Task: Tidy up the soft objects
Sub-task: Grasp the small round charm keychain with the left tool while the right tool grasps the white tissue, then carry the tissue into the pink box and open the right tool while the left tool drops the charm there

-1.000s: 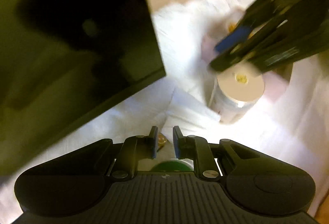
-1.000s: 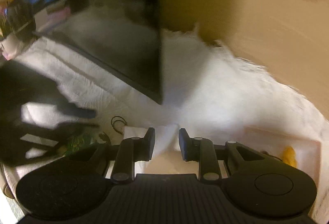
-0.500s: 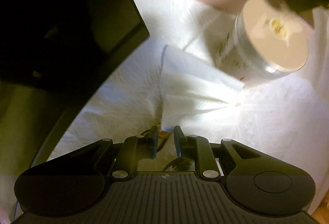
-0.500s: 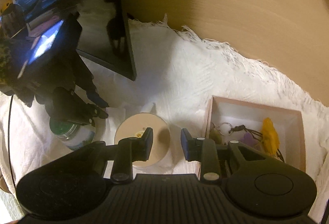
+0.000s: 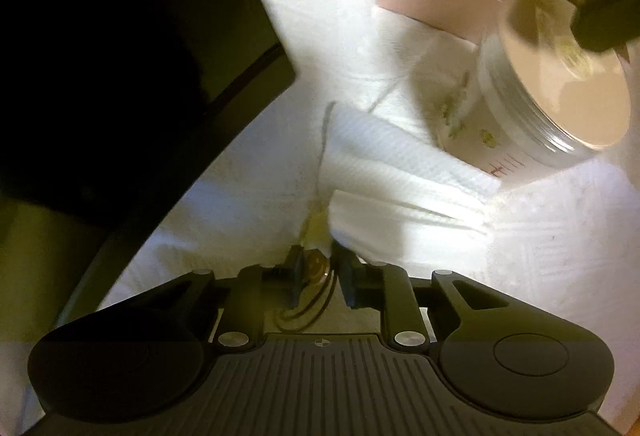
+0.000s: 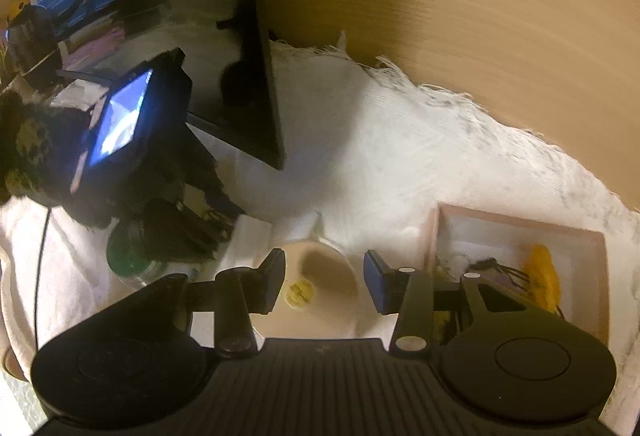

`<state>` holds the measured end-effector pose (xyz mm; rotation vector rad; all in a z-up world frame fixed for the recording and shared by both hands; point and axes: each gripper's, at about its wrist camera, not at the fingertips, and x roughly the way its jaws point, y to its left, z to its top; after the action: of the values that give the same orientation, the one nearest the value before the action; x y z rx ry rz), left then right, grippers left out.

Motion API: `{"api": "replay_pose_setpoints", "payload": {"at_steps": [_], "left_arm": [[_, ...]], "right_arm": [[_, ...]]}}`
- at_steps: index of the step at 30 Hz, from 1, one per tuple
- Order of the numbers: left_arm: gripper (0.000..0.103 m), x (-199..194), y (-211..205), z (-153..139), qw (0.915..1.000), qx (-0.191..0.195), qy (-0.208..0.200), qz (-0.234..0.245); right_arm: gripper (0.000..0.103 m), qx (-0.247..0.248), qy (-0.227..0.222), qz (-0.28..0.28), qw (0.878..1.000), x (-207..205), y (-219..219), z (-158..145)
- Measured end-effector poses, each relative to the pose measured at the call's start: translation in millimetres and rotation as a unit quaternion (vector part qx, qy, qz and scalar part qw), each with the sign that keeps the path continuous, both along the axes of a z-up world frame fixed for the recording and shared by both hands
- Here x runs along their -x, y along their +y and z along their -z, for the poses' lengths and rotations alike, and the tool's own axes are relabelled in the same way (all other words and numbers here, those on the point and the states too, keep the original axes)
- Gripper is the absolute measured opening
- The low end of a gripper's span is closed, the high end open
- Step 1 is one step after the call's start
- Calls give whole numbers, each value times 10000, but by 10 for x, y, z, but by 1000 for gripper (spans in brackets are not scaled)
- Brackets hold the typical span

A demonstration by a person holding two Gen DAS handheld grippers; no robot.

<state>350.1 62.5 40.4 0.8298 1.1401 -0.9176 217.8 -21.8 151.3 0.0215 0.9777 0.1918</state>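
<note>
The left gripper points steeply down at the white cloth, its jaws a narrow gap apart and opening. A small brown bead on a thin dark loop, perhaps a hair tie, sits between the pads; whether they press on it I cannot tell. Just beyond that, a folded white tissue lies flat on the cloth, its far corner touching the round jar. The jar has a pale lid with a yellow sticker, and it stands between the tissue and the pink box. The right gripper hangs over the jar lid, jaws wider and opening, with nothing held between them. The box, just right of the jar, holds a yellow soft thing and some dark loops. Left of the jar stands a green-lidded container. Behind the jar, a dark screen stands on the cloth, before a wooden wall.
</note>
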Motion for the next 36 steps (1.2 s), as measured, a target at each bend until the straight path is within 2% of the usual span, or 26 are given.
{"api": "replay_pose_setpoints", "payload": {"at_steps": [4,7,9,14,18,23,26,29,31,32,33,36], "left_arm": [[22,-123,268,-75,9957,475,298,-742],[22,-138,581,-280,9850,1201,429,-1166],[22,-126,797,-411,9760,1512,431,-1508],[21,44,1205,-670,9686,1609,-258,-1877],[21,309,1507,-829,9572,1698,-715,-2234],[21,494,1777,-877,9367,1937,-879,-2781],[21,602,1858,-834,9326,1987,-850,-2891],[21,692,1993,-774,9298,1987,-708,-3017],[21,750,2053,-740,9284,1972,-642,-3083],[21,743,2084,-700,9268,1976,-608,-3136],[21,754,2105,-690,9235,1998,-565,-3226],[21,849,2097,-667,9151,2125,-493,-3392]], "right_arm": [[43,-167,140,-34,9998,-138,115,-17],[43,-72,252,-92,9996,-278,279,20],[43,-31,431,-72,9990,-403,398,73],[43,-146,936,-62,9955,-636,692,285],[42,223,1209,-209,9922,-803,982,539],[42,500,1445,33,9882,-985,1126,814],[42,725,1443,186,9867,-1023,1187,951],[42,591,1619,393,9842,-1058,1126,1075],[39,666,1551,335,9851,-1043,1121,1072],[26,692,1540,309,9852,-1033,1117,1066],[3,680,1543,285,9853,-1015,1101,1046],[2,556,1363,234,9888,-909,1050,901]]}}
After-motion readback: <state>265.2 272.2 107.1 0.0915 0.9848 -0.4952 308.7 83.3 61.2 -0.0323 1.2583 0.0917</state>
